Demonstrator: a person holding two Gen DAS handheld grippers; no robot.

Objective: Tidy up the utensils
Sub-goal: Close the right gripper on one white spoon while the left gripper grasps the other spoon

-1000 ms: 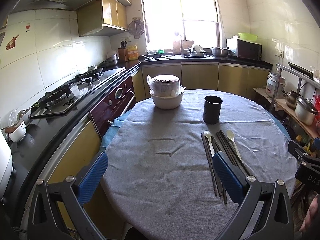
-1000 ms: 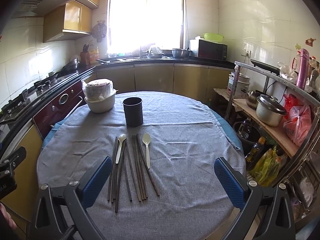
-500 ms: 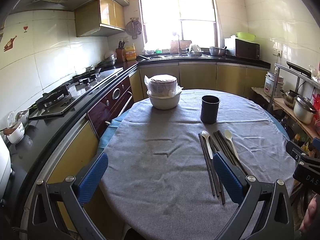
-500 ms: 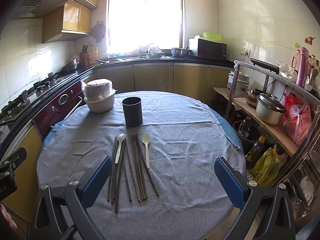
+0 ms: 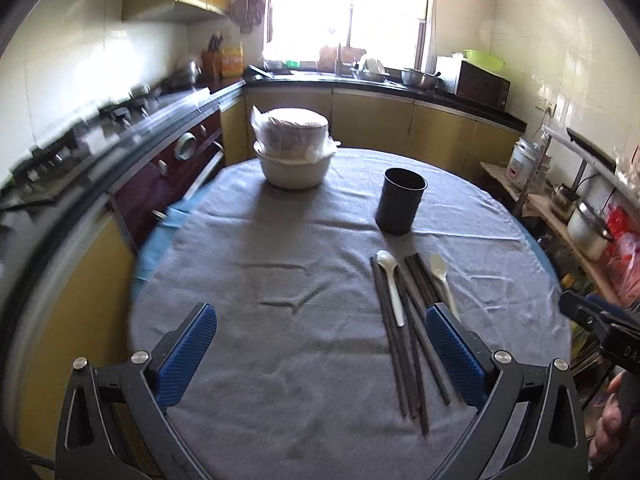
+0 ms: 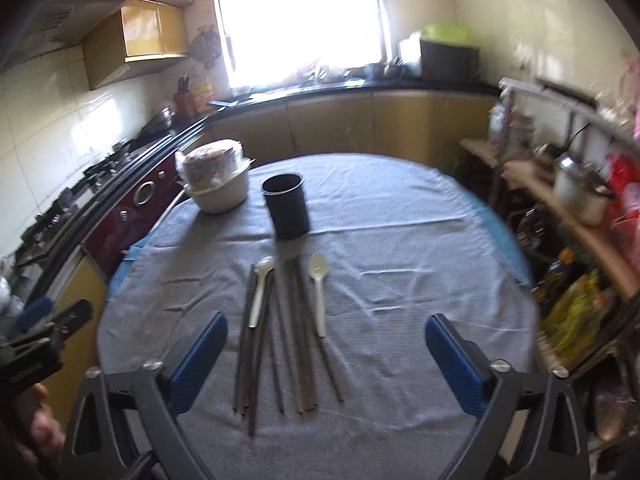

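While both tools hang over the near edge of the round table draped in grey cloth (image 6: 420,248), nothing has been picked up, so the step in hand looks like the approach to a first utensil. The tall black cylindrical holder (image 6: 289,210) stands upright and, as far as its dark mouth shows, empty; it serves well as the landmark. Just on the near side of it lie the dark slender chopsticks (image 6: 298,328), fanned loosely with their near ends spread, and two pale plastic spoons: the left spoon (image 6: 259,290) rests across the left bundle, the right spoon (image 6: 319,294) lies at the right edge of the group.

The right gripper (image 6: 326,354) has just narrowed a little but stands spread, with no stick or spoon between its blue pads. The left gripper (image 5: 320,346) is likewise spread and holds nothing, its right pad over the sticks' near ends in its own view.

To do this well, I would take one loose item first, probably the right spoon, since it lies clear of the overlaps. Grip near the handle's middle, lift straight, and tip it bowl-up into the holder. The white lidded bowl (image 6: 218,186) beside the holder, to its left, should be avoided.
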